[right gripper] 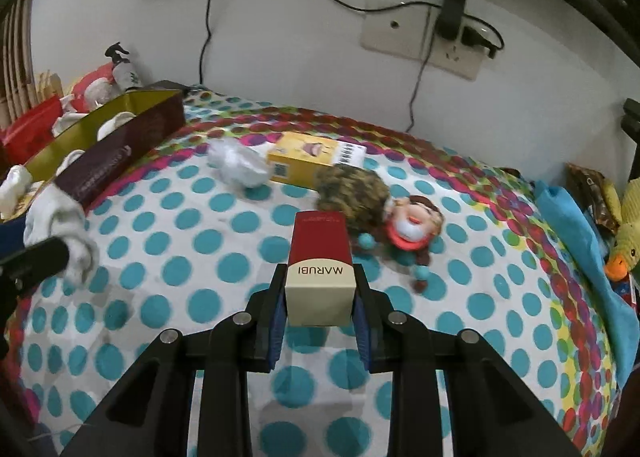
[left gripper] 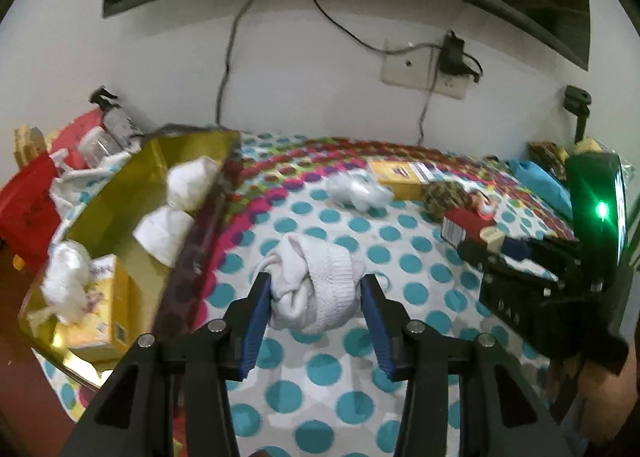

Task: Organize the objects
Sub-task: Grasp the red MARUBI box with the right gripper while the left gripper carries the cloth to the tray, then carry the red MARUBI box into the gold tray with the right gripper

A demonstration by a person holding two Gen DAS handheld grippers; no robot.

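Observation:
My left gripper (left gripper: 316,289) is shut on a rolled white sock (left gripper: 316,289), held above the dotted cloth beside the gold box (left gripper: 120,193). The sock also shows in the right wrist view (right gripper: 60,217). The gold box holds white sock rolls (left gripper: 192,181), a crumpled white bag and a yellow carton (left gripper: 100,309). My right gripper (right gripper: 320,293) is shut on a red and cream MARUBI box (right gripper: 320,277), held above the cloth. The same box shows in the left wrist view (left gripper: 464,225).
On the dotted cloth (right gripper: 200,241) lie a crumpled white bag (right gripper: 238,165), a yellow carton (right gripper: 312,161) and a hedgehog doll (right gripper: 376,205). A blue cloth (right gripper: 580,241) and a yellow duck toy (right gripper: 624,233) lie at the right. Red bags (left gripper: 28,209) sit far left. Cables hang down the wall.

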